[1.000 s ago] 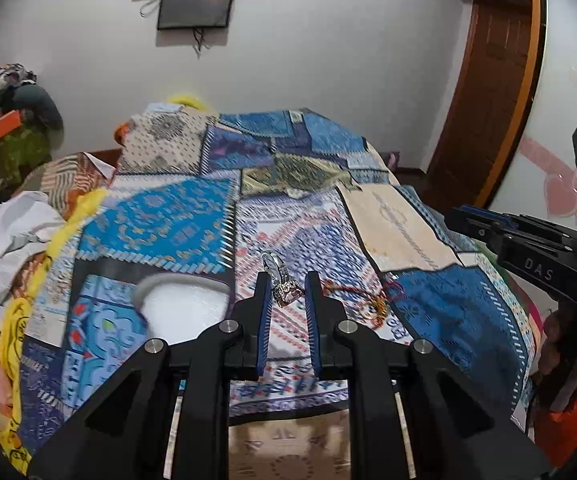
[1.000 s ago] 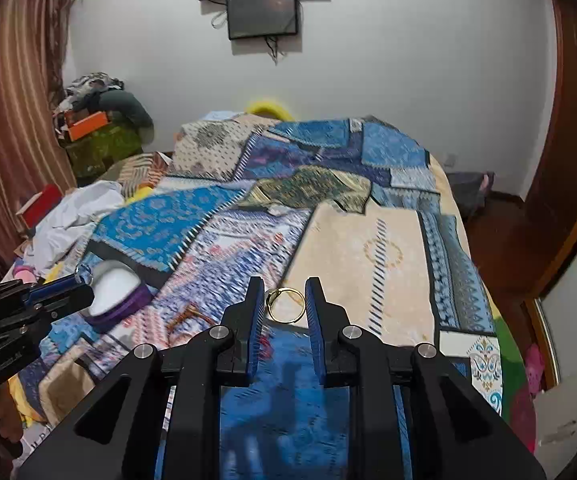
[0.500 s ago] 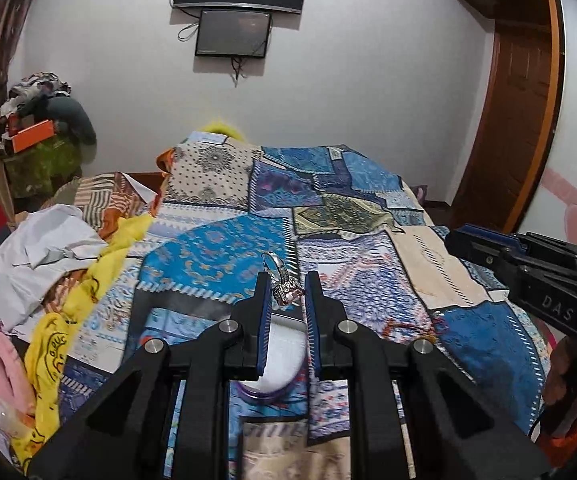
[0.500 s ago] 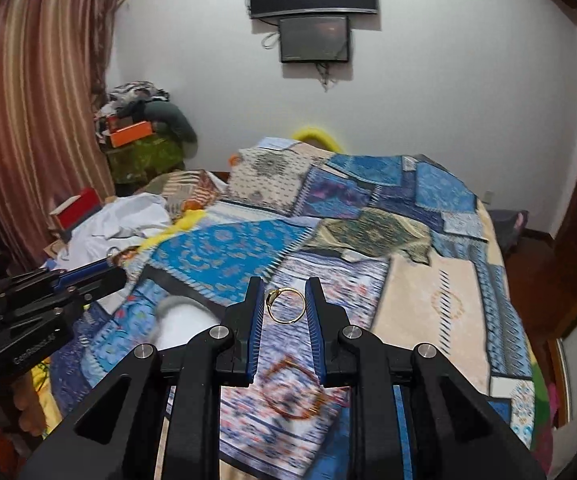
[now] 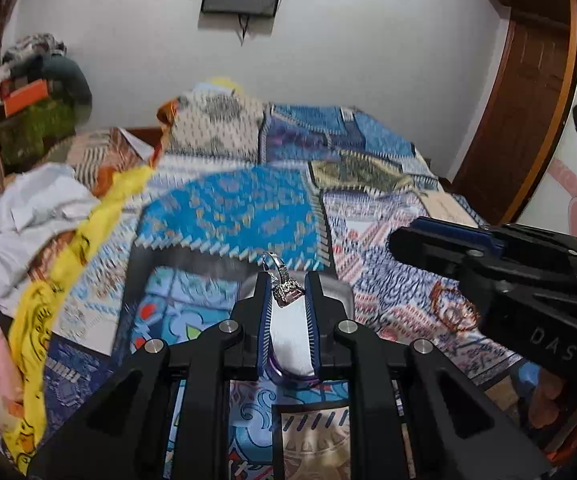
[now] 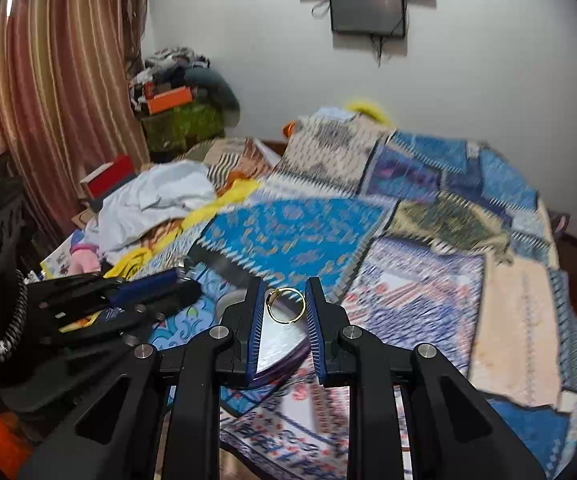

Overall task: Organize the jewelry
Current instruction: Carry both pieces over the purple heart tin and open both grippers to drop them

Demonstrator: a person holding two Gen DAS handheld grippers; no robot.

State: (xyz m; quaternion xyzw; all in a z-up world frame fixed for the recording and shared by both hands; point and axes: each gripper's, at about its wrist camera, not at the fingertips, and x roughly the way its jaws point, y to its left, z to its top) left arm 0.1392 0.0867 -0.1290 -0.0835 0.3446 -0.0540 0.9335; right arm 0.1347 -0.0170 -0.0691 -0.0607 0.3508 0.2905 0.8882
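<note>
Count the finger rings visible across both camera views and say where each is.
2: a silver stone-set ring in the left gripper; a plain gold ring in the right gripper. Others may be hidden.

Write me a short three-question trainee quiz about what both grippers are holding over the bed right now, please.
1. True or false: the left gripper is shut on a silver ring.
2. What does the right gripper hold? A) a gold ring B) a necklace C) nothing
3. Fill in: below both grippers lies a white ____ with a purple edge on the patchwork bedspread.

Key: 1 true; 2 A; 3 tray.
</note>
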